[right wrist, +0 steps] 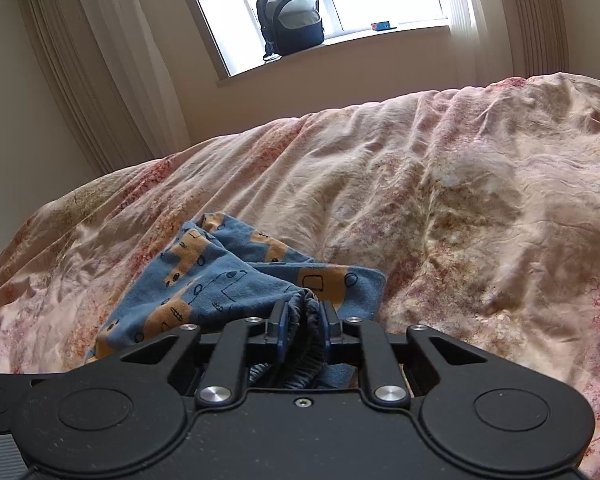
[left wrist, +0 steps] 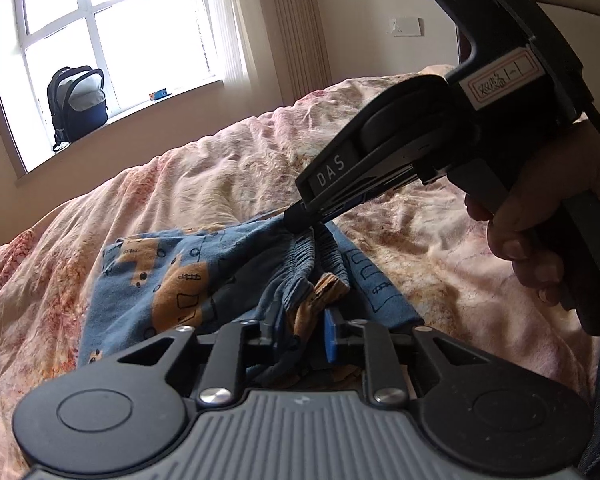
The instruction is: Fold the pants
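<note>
Small blue pants [left wrist: 160,280] printed with orange vehicles lie crumpled on a floral bedspread [left wrist: 220,184]. In the left wrist view my left gripper [left wrist: 300,332] is shut on a bunch of the elastic waistband near the bottom of the frame. My right gripper [left wrist: 296,222] comes in from the upper right, held by a hand [left wrist: 540,232], and its tips pinch the waistband farther along. In the right wrist view the right gripper [right wrist: 304,324] is shut, with the gathered waistband pressed between its pads. The pants [right wrist: 220,280] spread away to the left.
The bedspread [right wrist: 420,200] is wrinkled and covers the whole bed. A dark backpack [right wrist: 290,20] and a small box [right wrist: 382,25] sit on the windowsill behind the bed. Curtains [right wrist: 80,60] hang beside the window.
</note>
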